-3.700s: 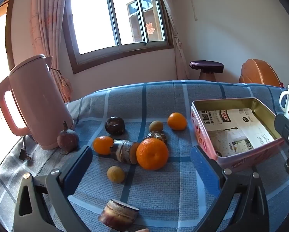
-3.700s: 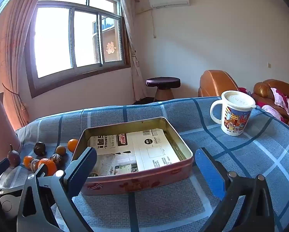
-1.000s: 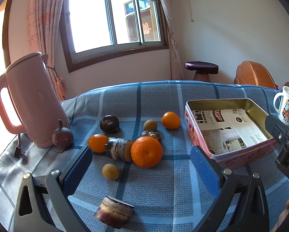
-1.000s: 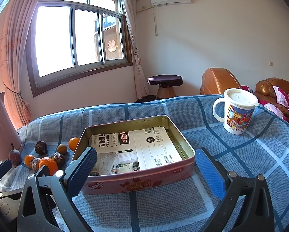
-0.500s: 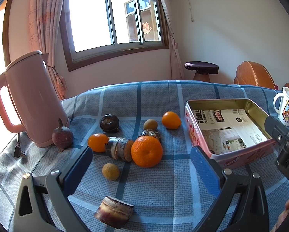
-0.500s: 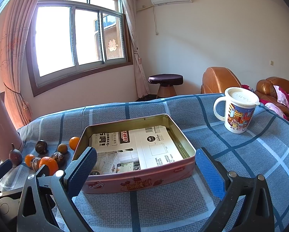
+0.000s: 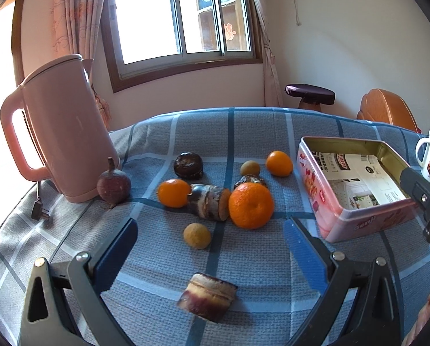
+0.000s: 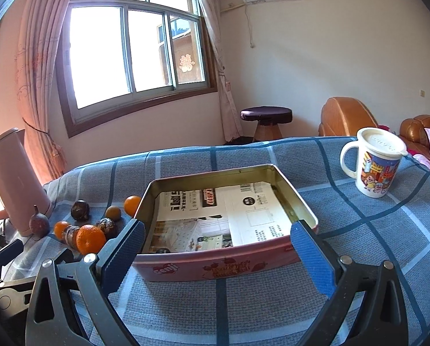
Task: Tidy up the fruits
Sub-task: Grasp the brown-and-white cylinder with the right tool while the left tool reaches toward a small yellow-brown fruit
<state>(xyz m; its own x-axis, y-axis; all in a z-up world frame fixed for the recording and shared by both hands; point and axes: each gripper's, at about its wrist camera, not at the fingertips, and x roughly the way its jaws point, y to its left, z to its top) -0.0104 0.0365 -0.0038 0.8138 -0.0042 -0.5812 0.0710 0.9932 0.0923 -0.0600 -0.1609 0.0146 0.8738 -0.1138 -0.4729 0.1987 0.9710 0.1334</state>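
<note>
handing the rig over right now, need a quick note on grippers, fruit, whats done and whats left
Left gripper: jaws open, empty, over the cloth facing the fruit pile.
Right gripper: jaws open, empty, lined up in front of the tin.
Fruit: all loose on the tablecloth left of the tin. Big orange, two smaller oranges, cut pieces, small brown fruit, dark round ones near the pink kettle.
Done: nothing; the tin holds only printed paper.
Left: presumably move every fruit into the tin. The near cut piece or small brown fruit look like the easiest first picks.
</note>
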